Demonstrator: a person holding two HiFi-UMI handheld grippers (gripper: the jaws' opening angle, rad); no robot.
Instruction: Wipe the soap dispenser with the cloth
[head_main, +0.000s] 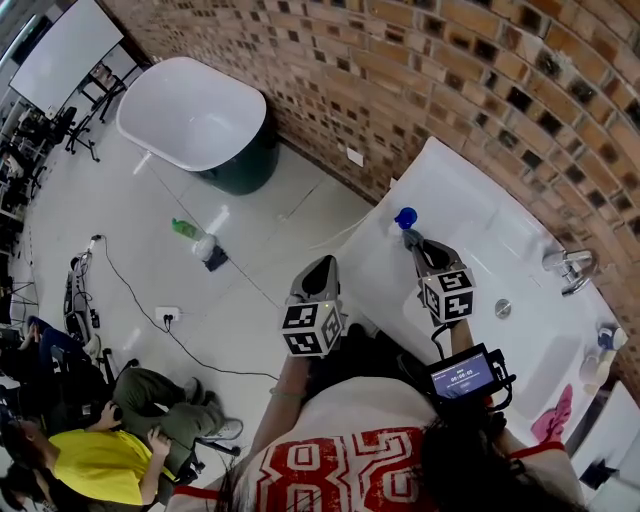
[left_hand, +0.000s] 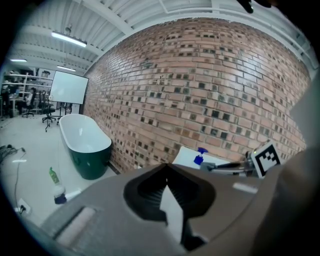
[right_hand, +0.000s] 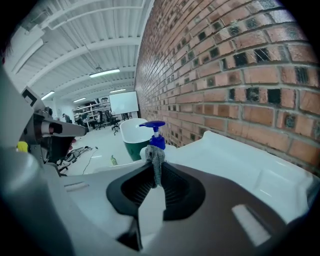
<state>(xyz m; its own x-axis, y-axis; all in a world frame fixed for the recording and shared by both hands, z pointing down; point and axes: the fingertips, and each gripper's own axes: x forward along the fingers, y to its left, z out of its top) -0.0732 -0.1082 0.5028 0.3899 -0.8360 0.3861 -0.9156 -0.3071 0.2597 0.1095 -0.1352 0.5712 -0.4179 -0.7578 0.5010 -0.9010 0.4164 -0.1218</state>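
Note:
The soap dispenser (head_main: 405, 218) with its blue pump head (right_hand: 154, 133) stands at the left end of the white basin counter (head_main: 470, 215). My right gripper (head_main: 416, 243) is shut on a grey cloth (right_hand: 155, 161), which hangs right in front of the dispenser and hides its lower body. In the left gripper view the dispenser (left_hand: 199, 156) shows far off. My left gripper (head_main: 319, 275) is shut with nothing in it, held over the floor to the left of the counter.
A brick wall (head_main: 450, 90) runs behind the counter. A tap (head_main: 567, 265) and a drain (head_main: 503, 308) sit in the basin, a pink cloth (head_main: 553, 415) and bottles (head_main: 600, 352) at its right end. A bathtub (head_main: 195, 120) stands on the floor, where people (head_main: 110, 450) sit.

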